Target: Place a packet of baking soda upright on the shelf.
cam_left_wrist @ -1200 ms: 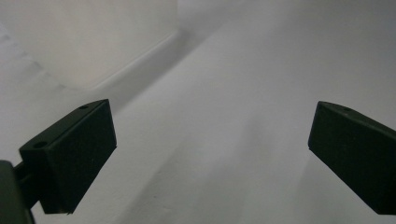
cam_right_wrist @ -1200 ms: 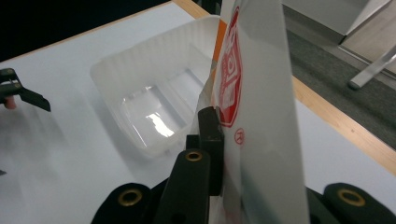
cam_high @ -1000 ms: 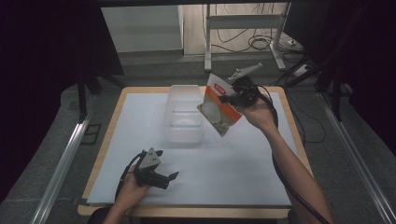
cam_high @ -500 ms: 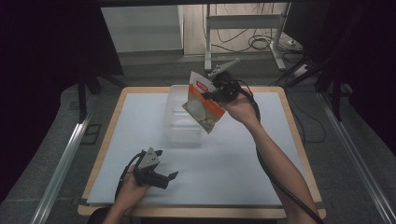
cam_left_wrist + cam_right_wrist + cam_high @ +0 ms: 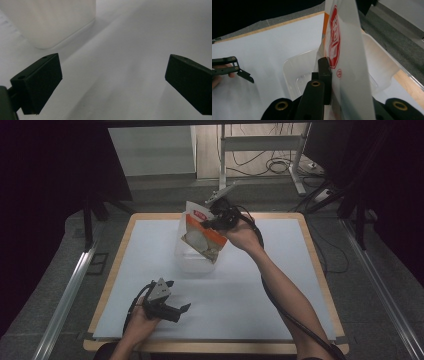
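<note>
One bag (image 5: pixel 200 236) hangs from the right gripper (image 5: pixel 212 221), jaws clamped on its top edge, long axis tilted, apparently right above the bin (image 5: pixel 192 260) by the table's (image 5: pixel 300 285) far edge; left gripper (image 5: pixel 176 312) rests open, near edge.

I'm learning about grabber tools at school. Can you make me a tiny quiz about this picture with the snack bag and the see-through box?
1. True or false: the right gripper is shut on the snack bag.
2. Where is the snack bag? A) flat on the table B) held up over the clear plastic box C) on the floor
3. Fill in the missing word: the left gripper rests on the white table with its jaws ____.

Key: 1 true; 2 B; 3 open.
</note>
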Demonstrator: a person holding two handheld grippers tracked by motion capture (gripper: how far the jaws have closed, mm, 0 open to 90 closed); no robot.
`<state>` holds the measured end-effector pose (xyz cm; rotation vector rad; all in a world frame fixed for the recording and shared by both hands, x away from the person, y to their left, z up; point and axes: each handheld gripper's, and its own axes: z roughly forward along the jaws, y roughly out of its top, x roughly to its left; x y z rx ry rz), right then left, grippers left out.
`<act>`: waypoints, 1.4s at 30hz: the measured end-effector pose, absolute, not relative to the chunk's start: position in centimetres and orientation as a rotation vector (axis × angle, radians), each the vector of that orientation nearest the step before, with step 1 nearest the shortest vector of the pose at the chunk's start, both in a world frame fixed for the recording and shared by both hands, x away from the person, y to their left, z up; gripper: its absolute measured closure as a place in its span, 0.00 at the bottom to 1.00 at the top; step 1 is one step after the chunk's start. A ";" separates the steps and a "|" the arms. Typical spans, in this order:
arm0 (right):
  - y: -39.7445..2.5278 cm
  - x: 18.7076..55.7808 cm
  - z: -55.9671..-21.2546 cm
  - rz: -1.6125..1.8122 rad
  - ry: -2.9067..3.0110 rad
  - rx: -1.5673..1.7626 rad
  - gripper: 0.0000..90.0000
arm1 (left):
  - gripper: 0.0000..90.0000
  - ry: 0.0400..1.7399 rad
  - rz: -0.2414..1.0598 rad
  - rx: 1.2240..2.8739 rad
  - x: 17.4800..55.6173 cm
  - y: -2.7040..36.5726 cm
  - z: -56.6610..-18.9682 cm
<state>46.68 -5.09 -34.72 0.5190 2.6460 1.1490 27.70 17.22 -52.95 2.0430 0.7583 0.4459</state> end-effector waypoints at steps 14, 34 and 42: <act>-2.1 47.0 -36.7 1.071 2.734 0.481 0.98 | 0.01 0.759 0.442 2.043 27.7 17.2 -53.0; -2.0 48.7 -40.7 0.998 2.774 0.572 0.95 | 0.01 0.757 0.441 2.057 27.7 17.0 -53.0; -2.1 48.5 -40.5 1.020 2.738 0.582 0.73 | 0.01 0.761 0.438 2.055 27.8 17.1 -53.1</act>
